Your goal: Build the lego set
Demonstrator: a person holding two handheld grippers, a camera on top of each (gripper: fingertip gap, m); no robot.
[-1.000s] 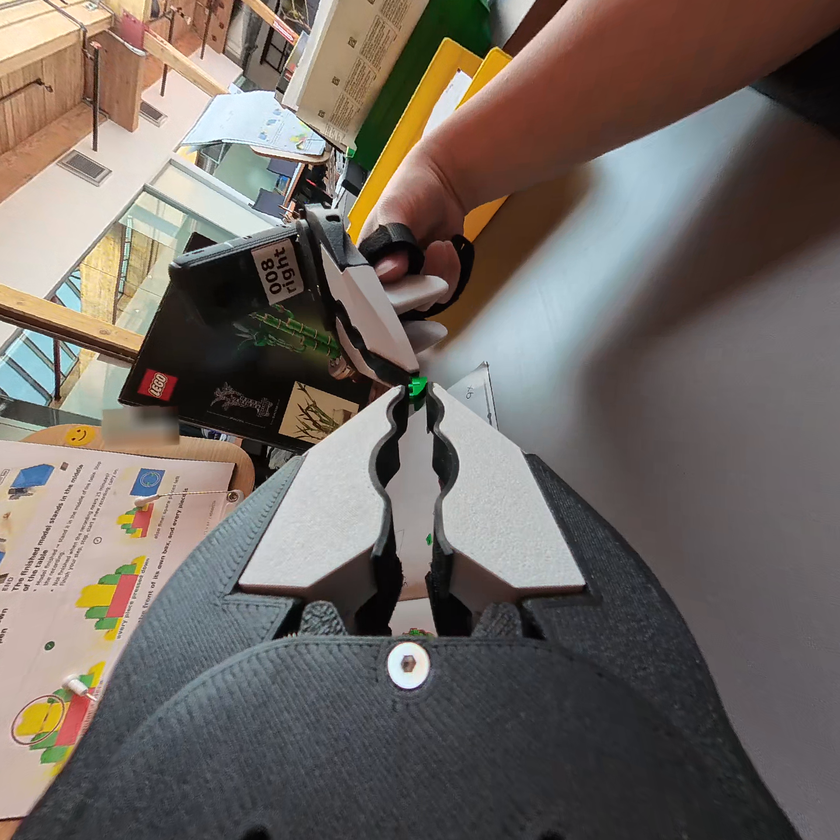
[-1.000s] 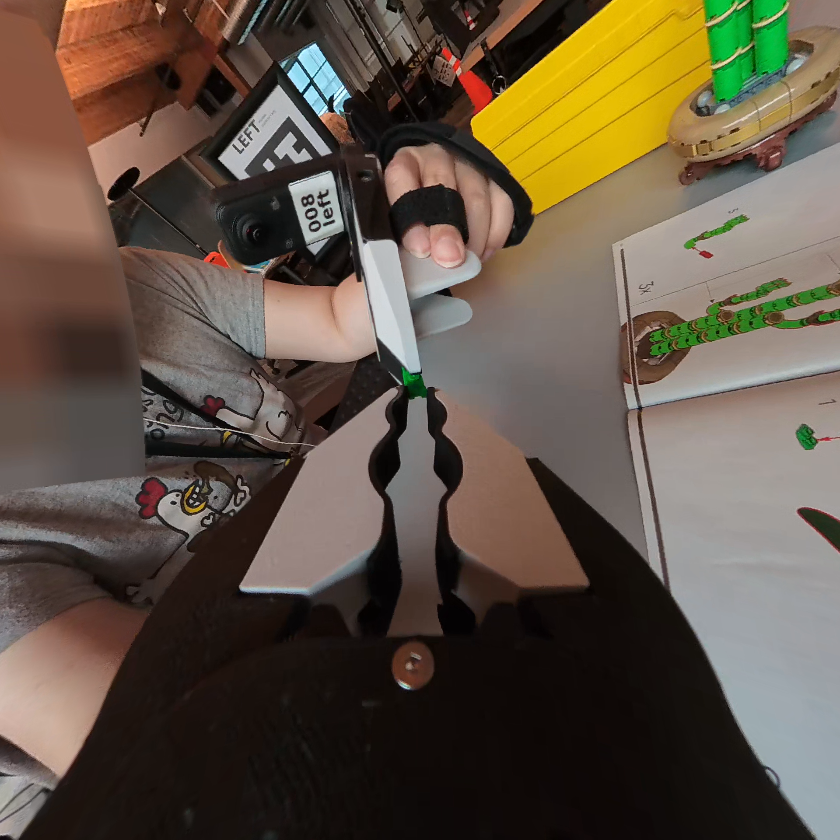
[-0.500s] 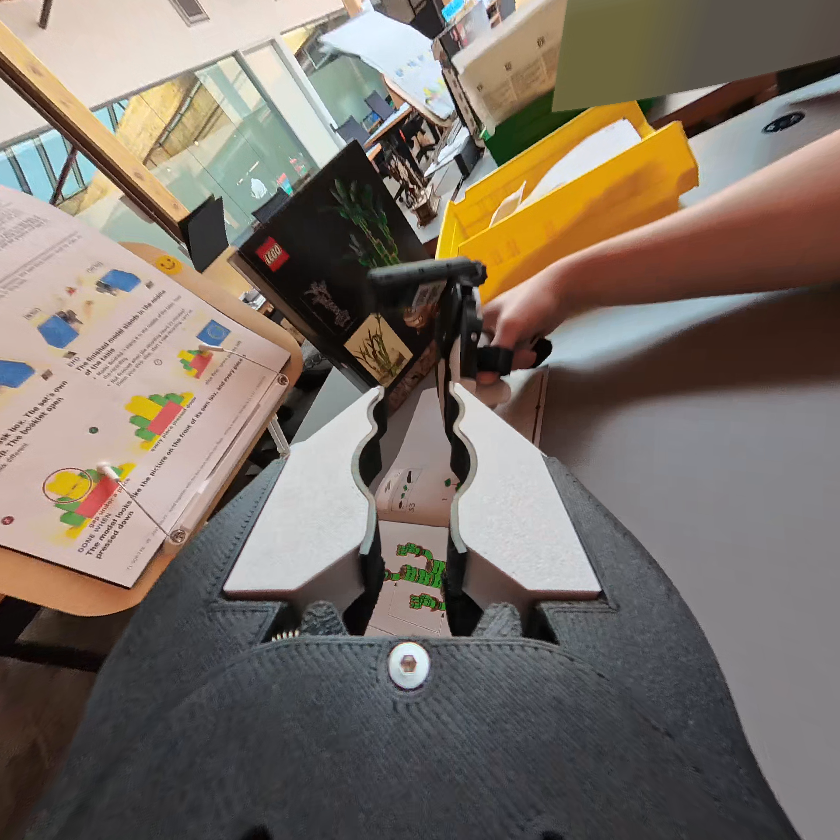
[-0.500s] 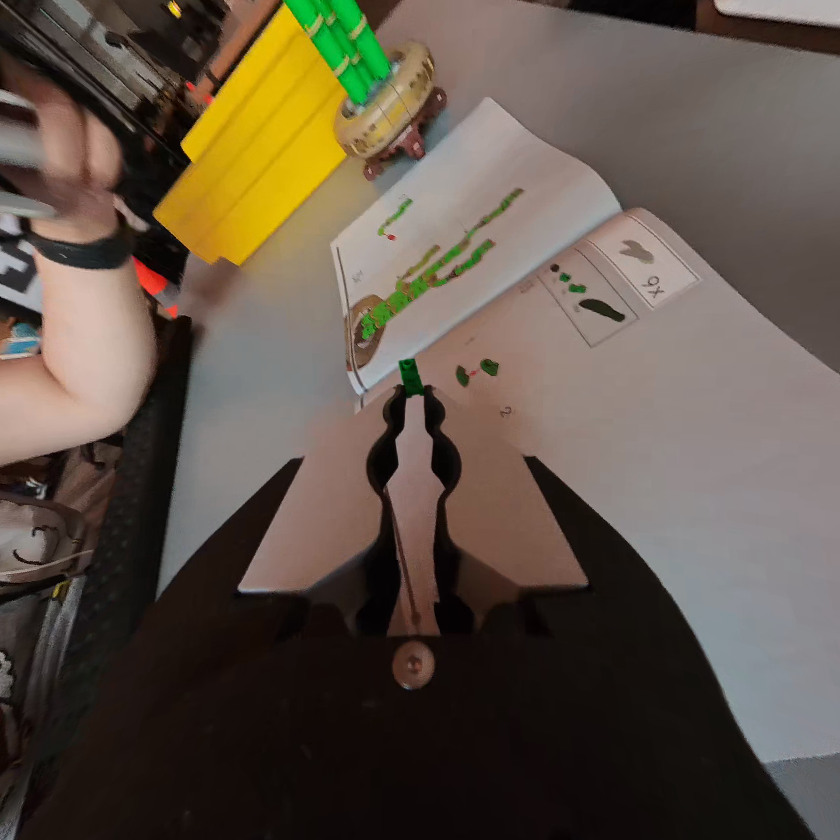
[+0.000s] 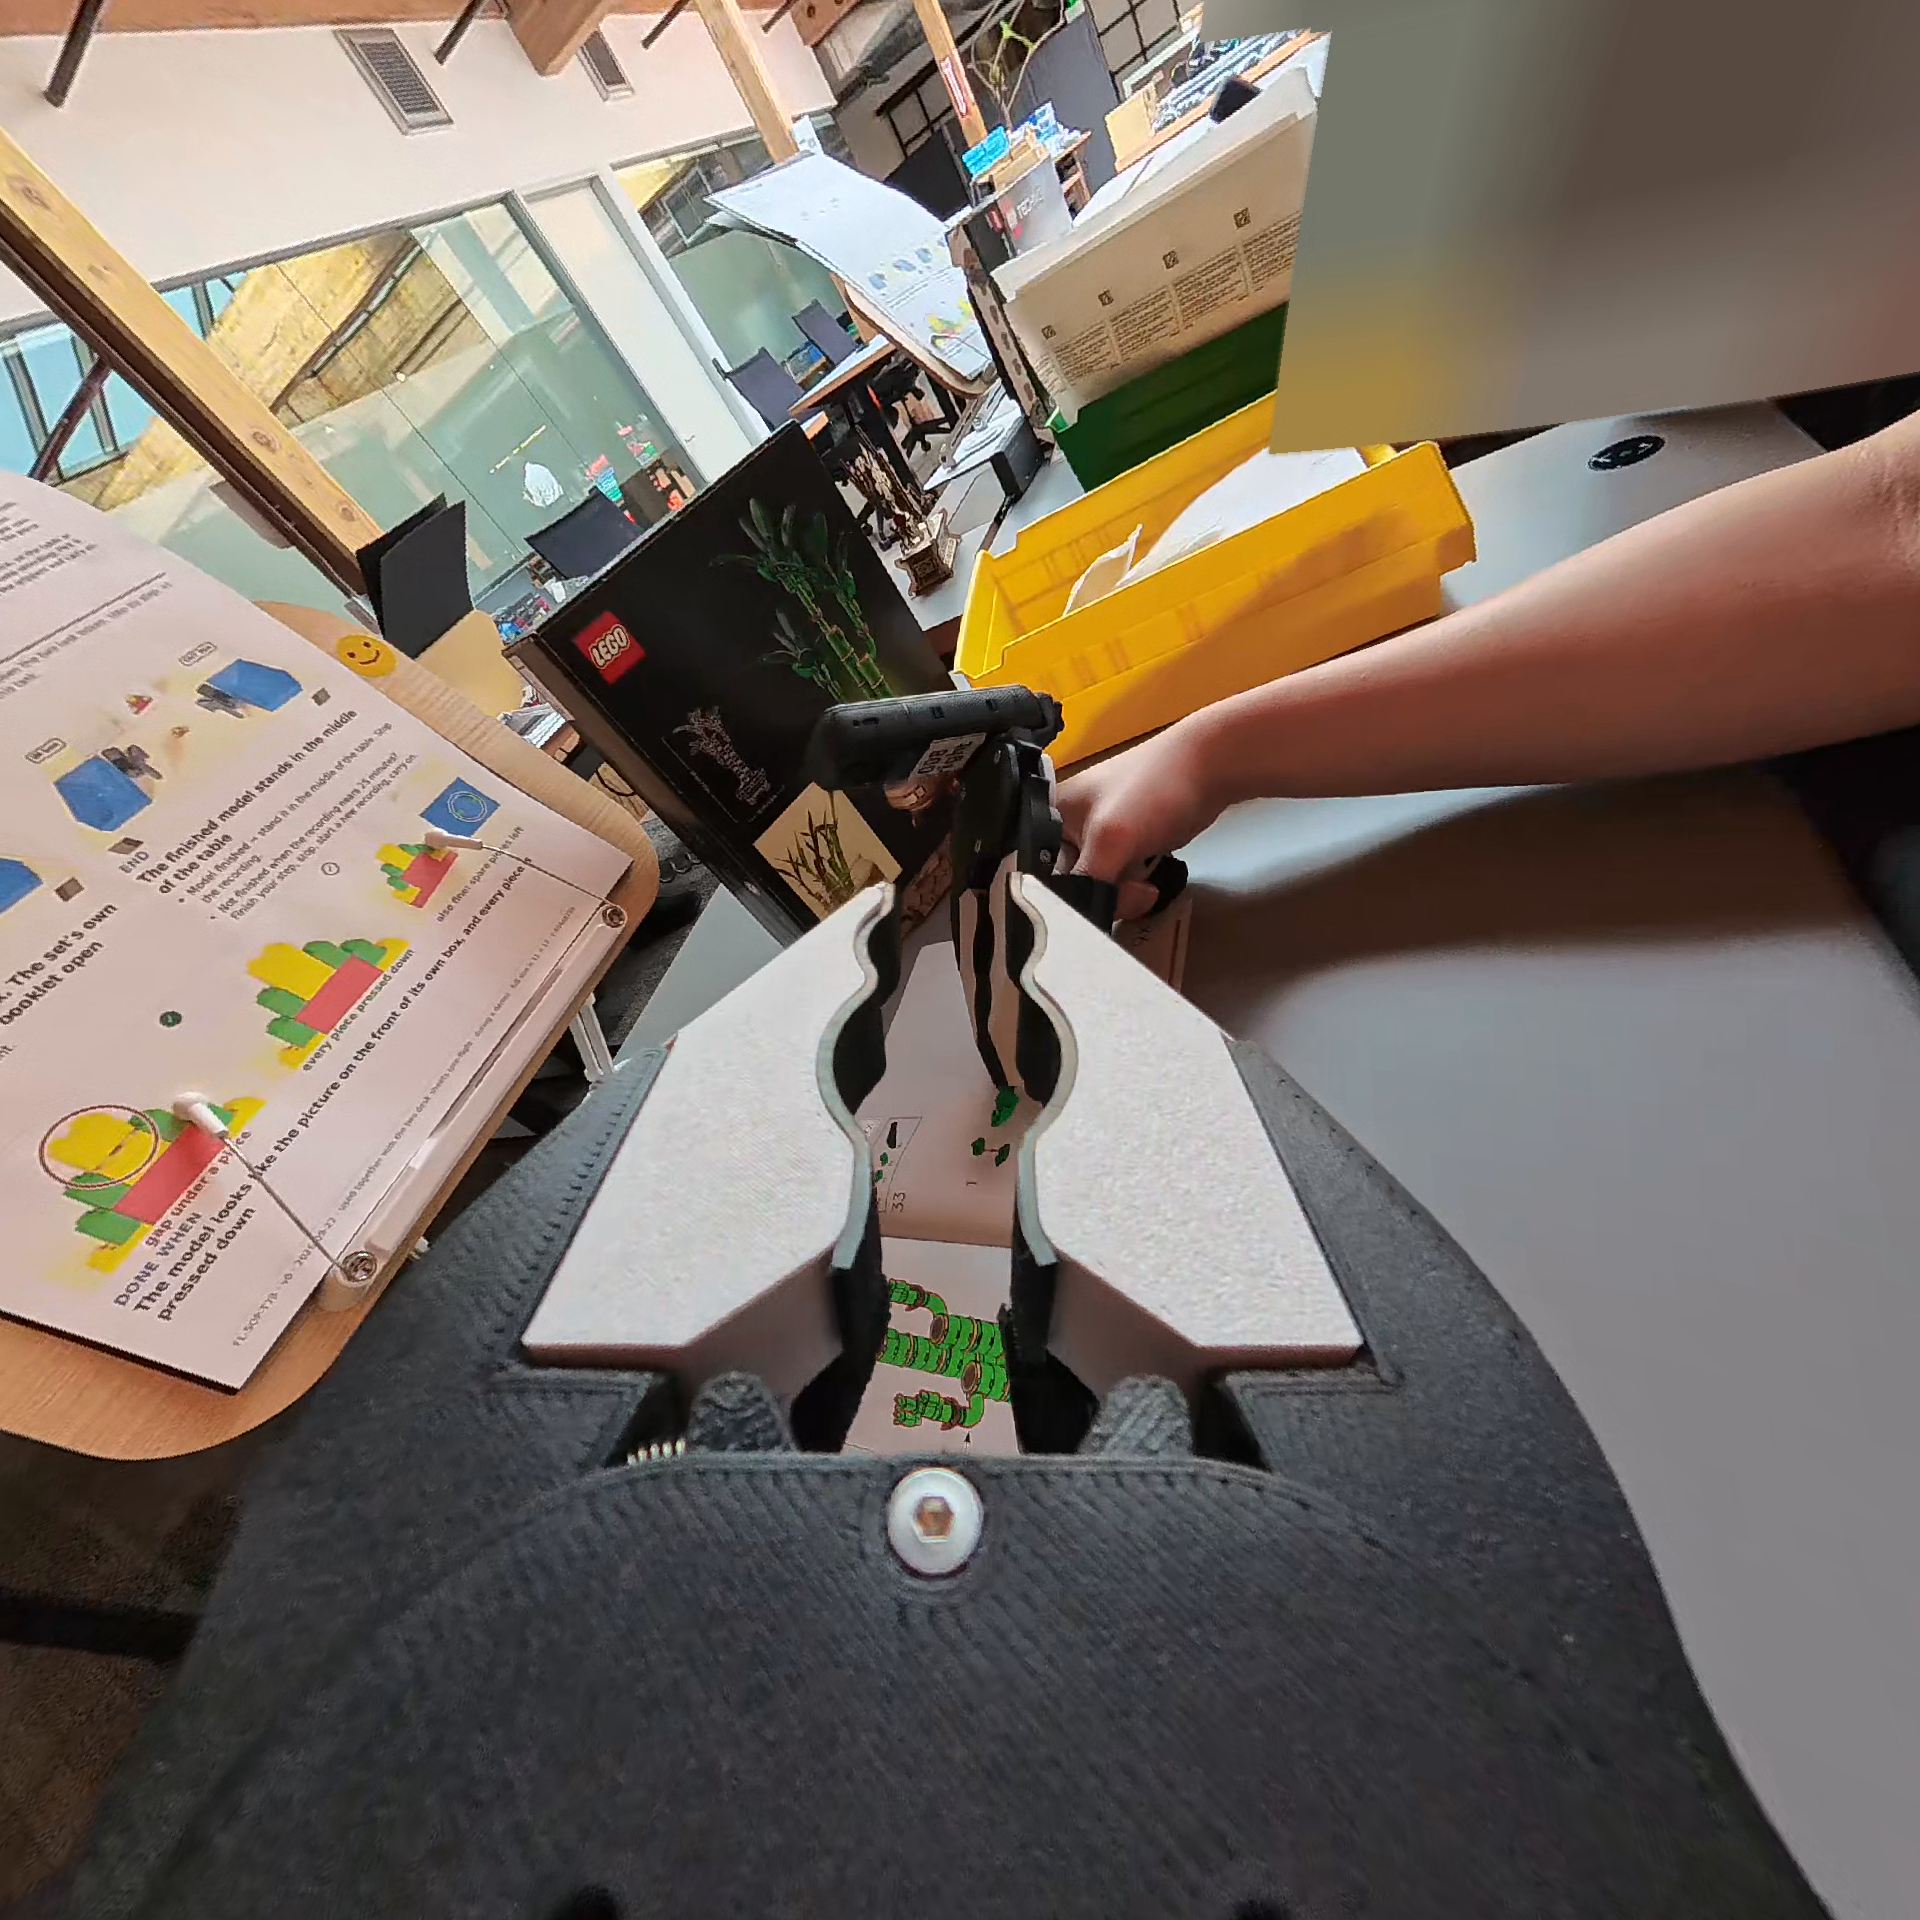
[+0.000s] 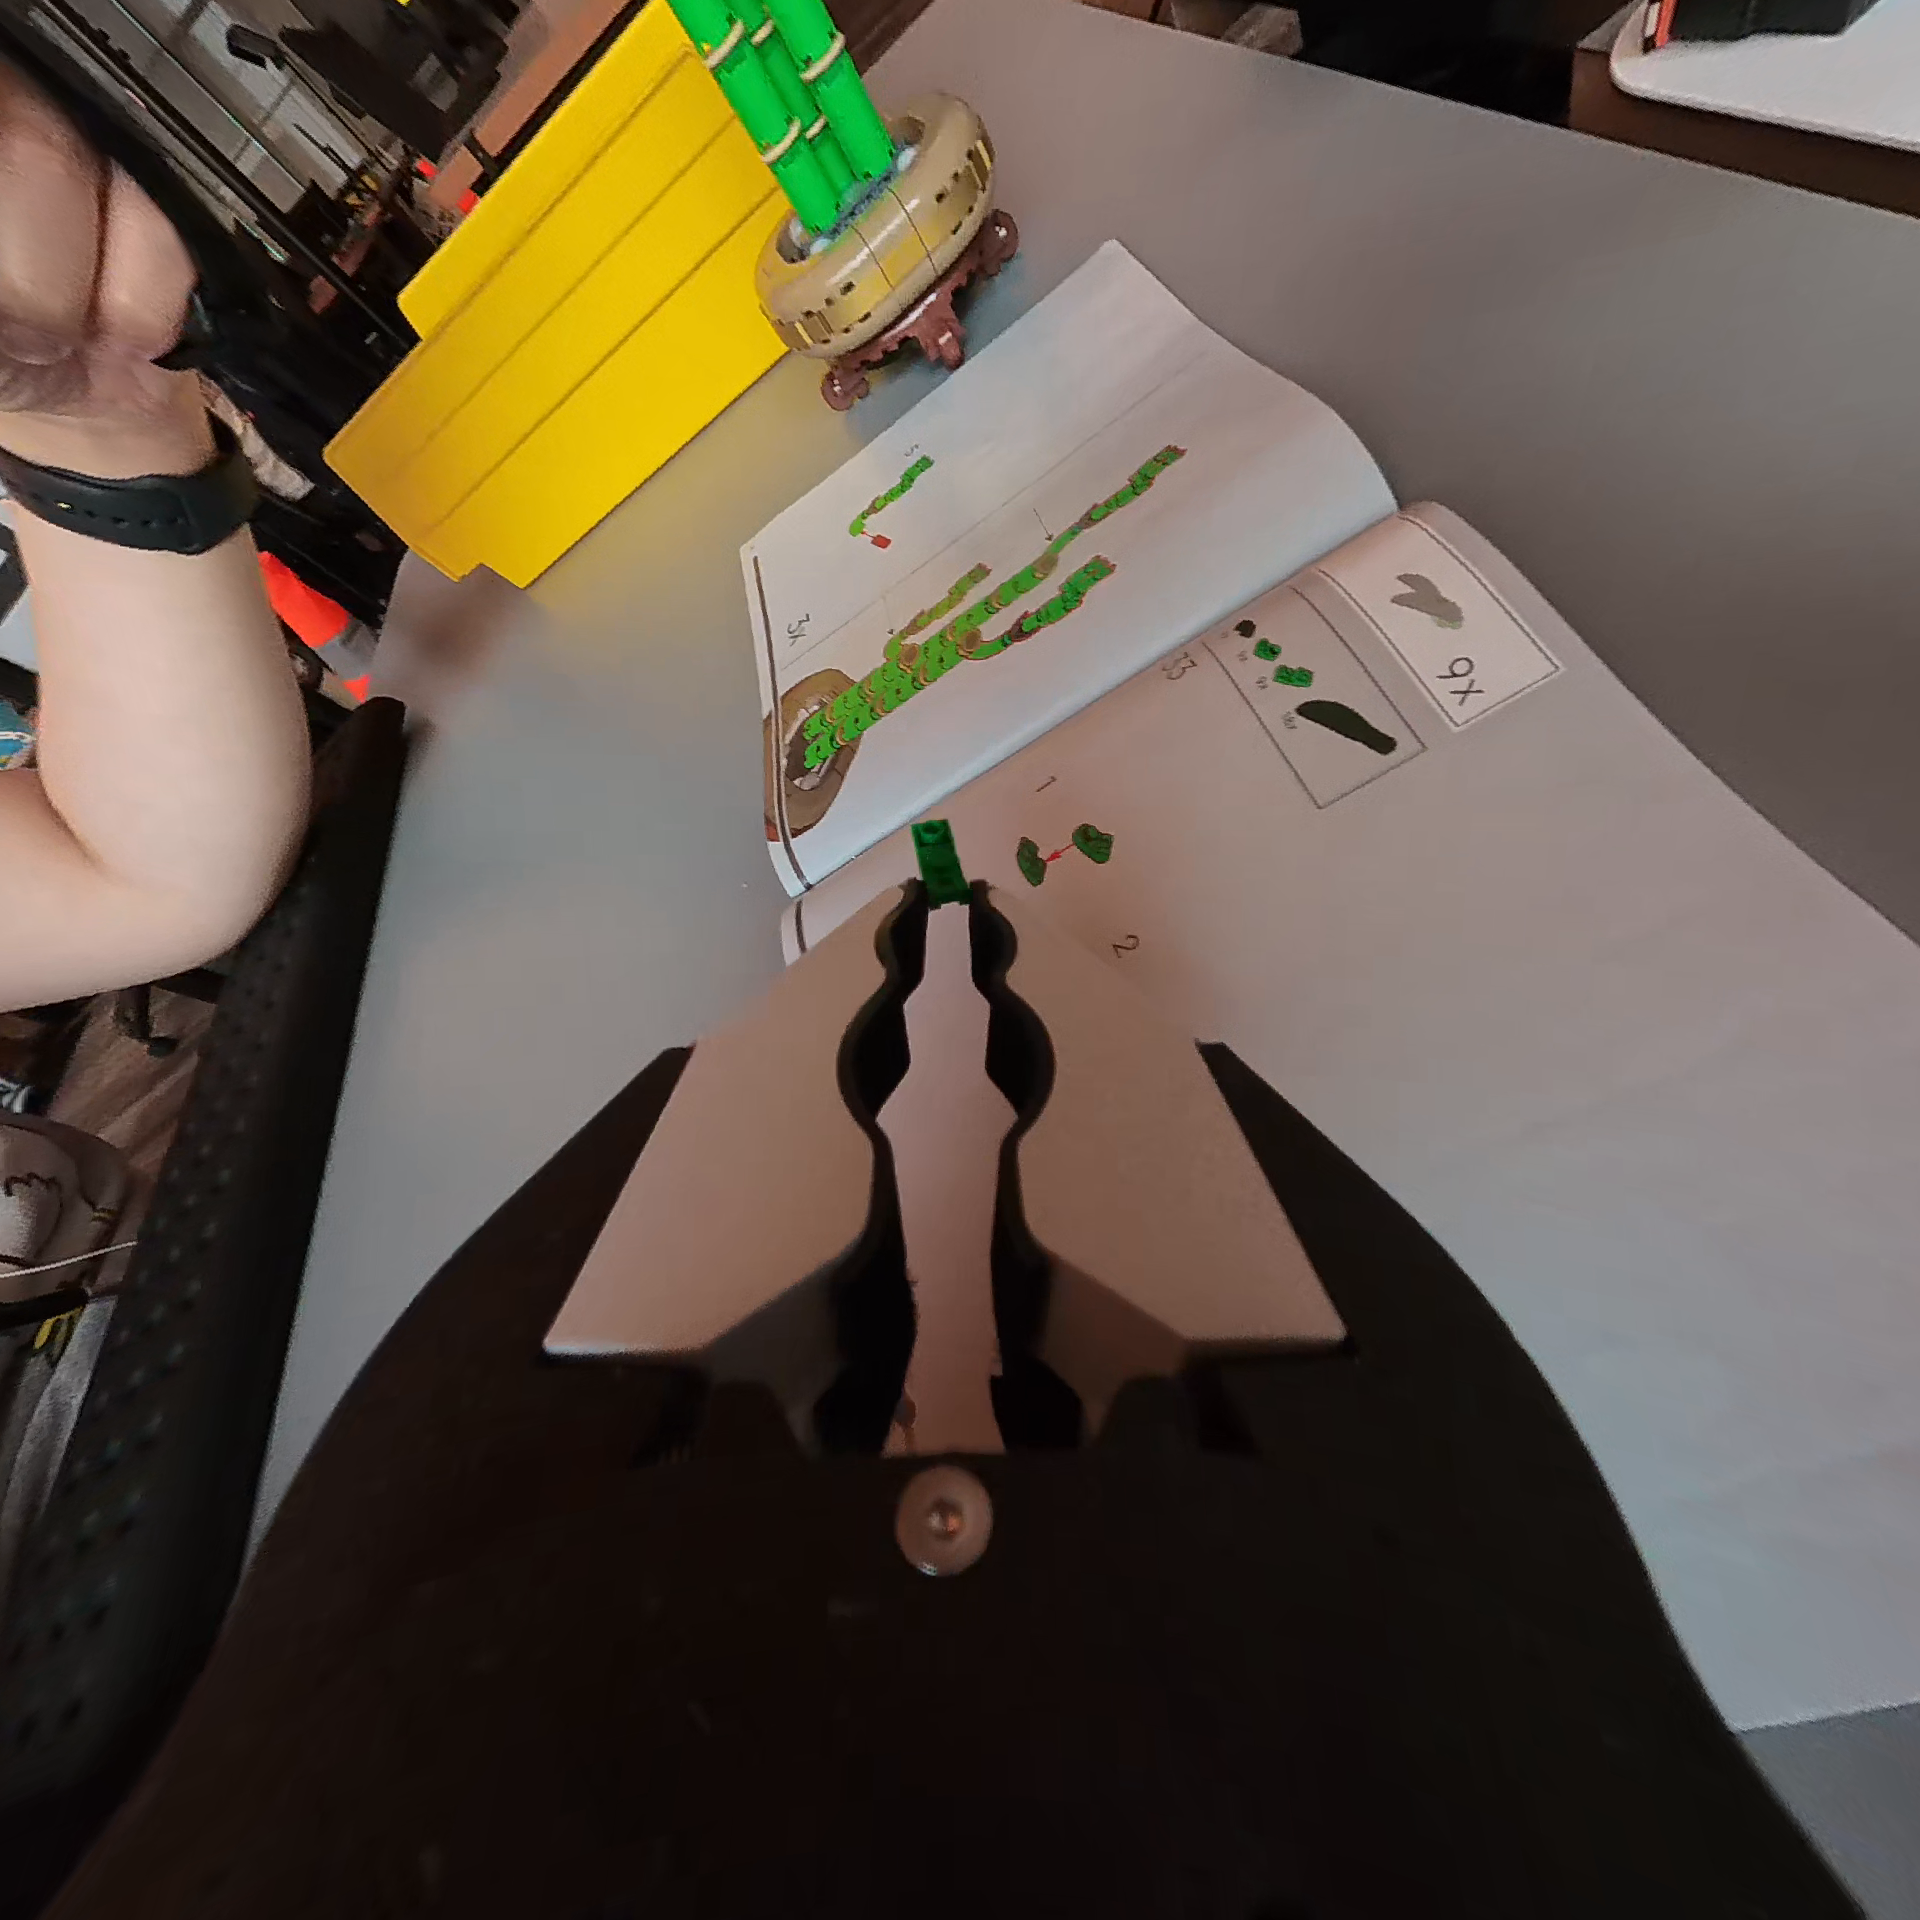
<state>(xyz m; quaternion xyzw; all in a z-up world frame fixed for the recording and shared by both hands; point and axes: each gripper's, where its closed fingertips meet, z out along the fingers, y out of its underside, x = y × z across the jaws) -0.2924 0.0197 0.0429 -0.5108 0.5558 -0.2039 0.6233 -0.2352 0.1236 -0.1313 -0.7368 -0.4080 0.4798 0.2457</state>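
Note:
My right gripper (image 6: 945, 896) is shut on a small green lego piece (image 6: 940, 860) that sticks out past its tips, just above the open instruction booklet (image 6: 1351, 987). My left gripper (image 5: 951, 902) is open and empty, held back from the right one. Through its gap I see the right gripper (image 5: 1003, 1086) pointing down with the green piece (image 5: 1003, 1107) at its tips over the booklet (image 5: 935, 1174). The partly built model, green bamboo stalks in a tan pot (image 6: 873, 208), stands beyond the booklet.
A yellow bin (image 6: 582, 343) sits left of the model on the grey table (image 6: 1558, 312). In the left wrist view a black lego box (image 5: 727, 665), a yellow bin (image 5: 1216, 592) and a printed sheet on a wooden stand (image 5: 260, 987) stand ahead. The person's arm (image 6: 135, 727) is at left. The tips of one gripper are about 20 centimetres away from the tips of the other.
Both grippers met tip to tip on the green piece. The left has let go, opened and drawn back. The right has carried the piece down over the booklet.

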